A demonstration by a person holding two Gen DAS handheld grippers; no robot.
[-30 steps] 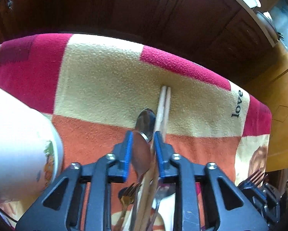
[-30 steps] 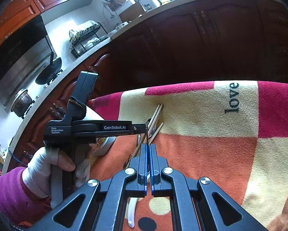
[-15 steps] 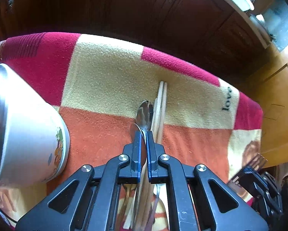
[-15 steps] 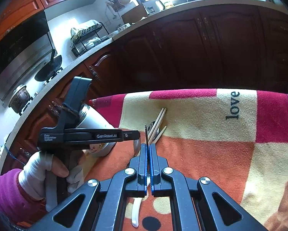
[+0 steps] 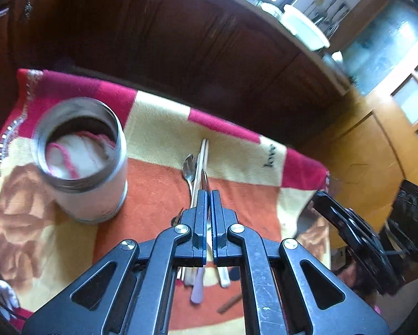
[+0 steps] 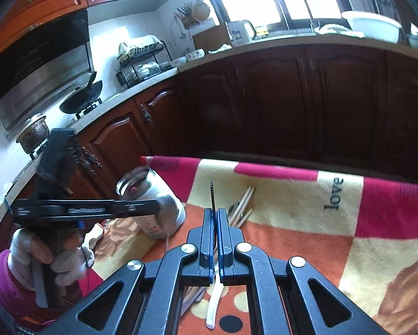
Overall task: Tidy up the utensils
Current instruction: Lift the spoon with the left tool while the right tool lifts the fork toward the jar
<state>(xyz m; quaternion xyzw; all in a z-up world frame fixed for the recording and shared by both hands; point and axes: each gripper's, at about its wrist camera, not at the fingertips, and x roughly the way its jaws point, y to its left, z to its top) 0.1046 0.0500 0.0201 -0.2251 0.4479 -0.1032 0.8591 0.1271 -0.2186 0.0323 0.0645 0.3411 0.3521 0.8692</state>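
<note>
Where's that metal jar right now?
In the left wrist view the metal jar stands upright on the blanket at the left, open-topped with a cloth inside. The spoon and chopsticks lie to its right.

A checkered blanket (image 5: 158, 128) carries a steel canister (image 5: 91, 173), chopsticks (image 5: 202, 159) and spoons (image 5: 189, 167).
</note>
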